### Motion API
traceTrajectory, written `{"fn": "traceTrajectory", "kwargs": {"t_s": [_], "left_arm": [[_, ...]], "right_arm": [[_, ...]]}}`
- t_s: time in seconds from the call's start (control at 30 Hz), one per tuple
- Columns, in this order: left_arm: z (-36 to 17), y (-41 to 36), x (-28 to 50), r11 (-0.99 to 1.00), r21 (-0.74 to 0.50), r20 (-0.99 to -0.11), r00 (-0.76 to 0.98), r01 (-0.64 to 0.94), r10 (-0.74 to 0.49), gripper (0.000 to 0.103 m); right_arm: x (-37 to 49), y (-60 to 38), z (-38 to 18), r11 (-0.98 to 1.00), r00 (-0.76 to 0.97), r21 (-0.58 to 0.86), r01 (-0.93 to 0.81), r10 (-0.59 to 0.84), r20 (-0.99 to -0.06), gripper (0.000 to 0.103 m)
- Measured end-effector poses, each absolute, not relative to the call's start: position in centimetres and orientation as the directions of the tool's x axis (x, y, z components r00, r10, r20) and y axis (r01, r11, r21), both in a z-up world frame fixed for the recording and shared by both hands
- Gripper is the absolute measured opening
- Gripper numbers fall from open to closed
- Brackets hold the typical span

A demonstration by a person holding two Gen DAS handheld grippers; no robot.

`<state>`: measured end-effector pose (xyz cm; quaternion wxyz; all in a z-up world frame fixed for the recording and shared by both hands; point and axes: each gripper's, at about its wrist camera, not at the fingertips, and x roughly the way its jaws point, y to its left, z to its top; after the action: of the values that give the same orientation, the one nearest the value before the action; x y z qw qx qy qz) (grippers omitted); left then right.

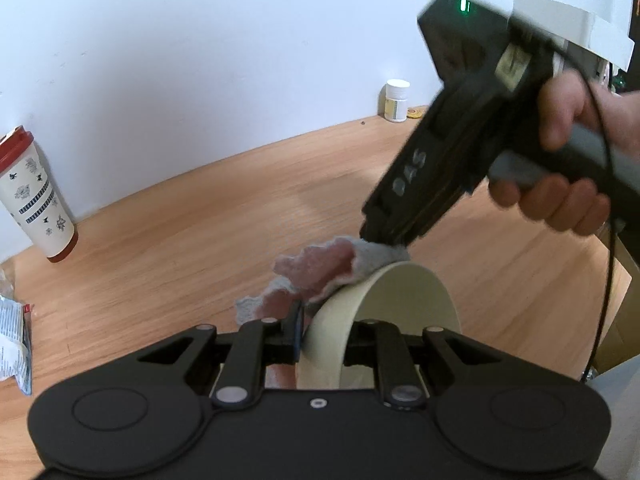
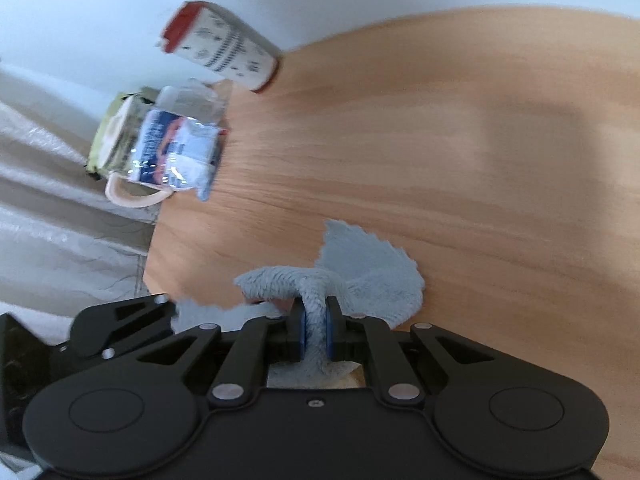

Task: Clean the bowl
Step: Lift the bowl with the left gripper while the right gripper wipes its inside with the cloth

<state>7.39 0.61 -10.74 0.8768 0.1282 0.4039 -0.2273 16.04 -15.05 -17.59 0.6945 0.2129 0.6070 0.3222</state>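
At the near centre, the left hand-held gripper [image 1: 320,340] is clamped on the wall of the cream bowl [image 1: 384,312], holding it tipped on edge above the tabletop [image 1: 200,220]. To its right, the right hand-held gripper [image 1: 384,240] pinches the grey-pink cloth [image 1: 320,268] against the bowl's rim. Wiping well probably means keeping the bowl steady and pressing the cloth around the inner wall. Only the right wrist view shows the jaws closed on the cloth [image 2: 316,320], and a mug [image 2: 136,192] far left; the bowl is barely visible there.
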Motion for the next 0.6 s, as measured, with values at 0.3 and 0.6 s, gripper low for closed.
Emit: {"fn": "traceTrajectory", "kwargs": {"t_s": [0.3, 0.6], "left_arm": [[-10.9, 1.0, 7.6, 0.872, 0.045, -0.765, 0.578, 0.487, -0.284, 0.015], [-10.5, 0.4, 7.9, 0.883, 0.041, -0.759, 0.590, 0.467, -0.277, 0.016]], "right_arm": [[15.7, -15.6, -18.8, 0.707, 0.048, 0.698, -0.118, 0.706, -0.707, 0.011], [15.2, -15.2, -14.3, 0.666, 0.144, 0.722, -0.188, 0.746, -0.650, 0.011]]}}
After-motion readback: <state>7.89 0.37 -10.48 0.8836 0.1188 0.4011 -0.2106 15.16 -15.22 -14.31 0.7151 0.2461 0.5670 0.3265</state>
